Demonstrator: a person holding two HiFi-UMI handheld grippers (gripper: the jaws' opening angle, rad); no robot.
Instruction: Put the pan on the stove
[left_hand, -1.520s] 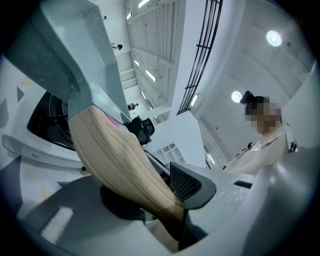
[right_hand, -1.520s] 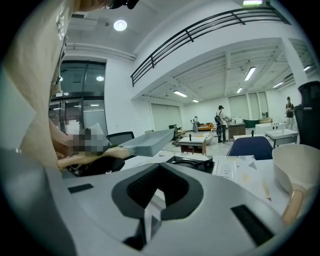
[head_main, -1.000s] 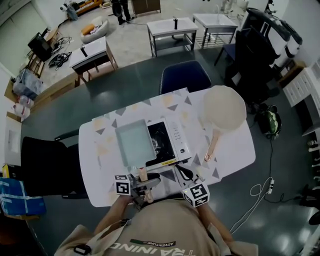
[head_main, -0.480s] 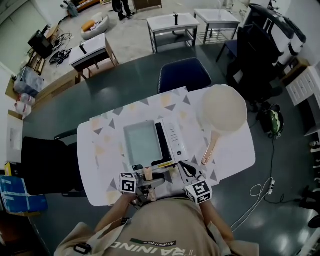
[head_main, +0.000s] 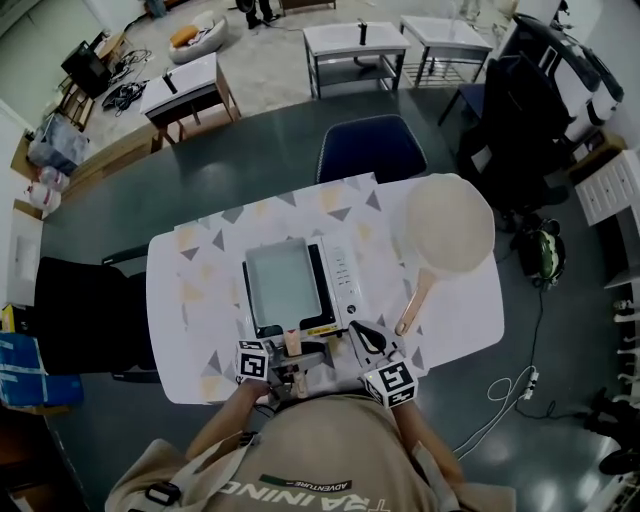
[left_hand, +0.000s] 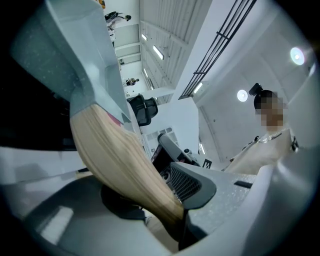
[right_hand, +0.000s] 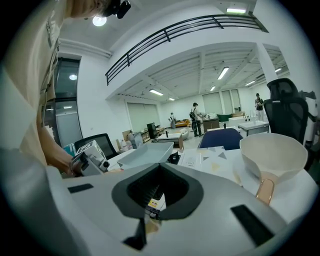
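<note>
My left claw (head_main: 289, 350) is clamped on the wooden handle (left_hand: 120, 160), and the grey pan (head_main: 283, 288) sits over the stove (head_main: 343, 283) at twelve o'clock. Right claw (head_main: 364, 337) is pinched together, empty. Danger: if I let go off-centre, it tips toward six. The burner's covered, so I can't judge the seating.

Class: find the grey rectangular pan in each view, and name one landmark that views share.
Head view: grey rectangular pan, centre, over the stove.
Left gripper view: pan upper left, wooden handle running down.
Right gripper view: pan left of centre.
Landmark: round cream pan, in head and right gripper views.
</note>
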